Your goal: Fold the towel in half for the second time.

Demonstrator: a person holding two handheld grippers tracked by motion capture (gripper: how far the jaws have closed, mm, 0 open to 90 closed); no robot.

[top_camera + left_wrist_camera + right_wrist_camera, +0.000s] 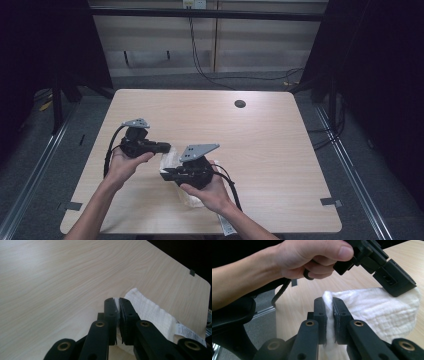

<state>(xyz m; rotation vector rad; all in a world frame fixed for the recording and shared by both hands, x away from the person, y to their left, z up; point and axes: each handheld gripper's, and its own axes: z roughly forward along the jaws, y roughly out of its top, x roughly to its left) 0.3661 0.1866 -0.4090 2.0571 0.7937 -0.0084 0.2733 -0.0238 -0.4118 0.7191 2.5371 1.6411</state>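
My left gripper (pixel 117 300) is clamped on an edge of the white cloth (pixel 152 312), jaws nearly together. Just to its right, my right gripper (pixel 329 300) pinches another edge of the cloth the same way. The cloth hangs between them above the near middle of the pale wooden table (pixel 260 135). Beyond the table, cables (pixel 200 60) trail down a light wall.

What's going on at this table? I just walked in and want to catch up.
A person holds a gripper in each hand over a wooden table and works on a white cloth. The left gripper and the right gripper are each shut on an edge of the cloth, lifting it a little above the tabletop.
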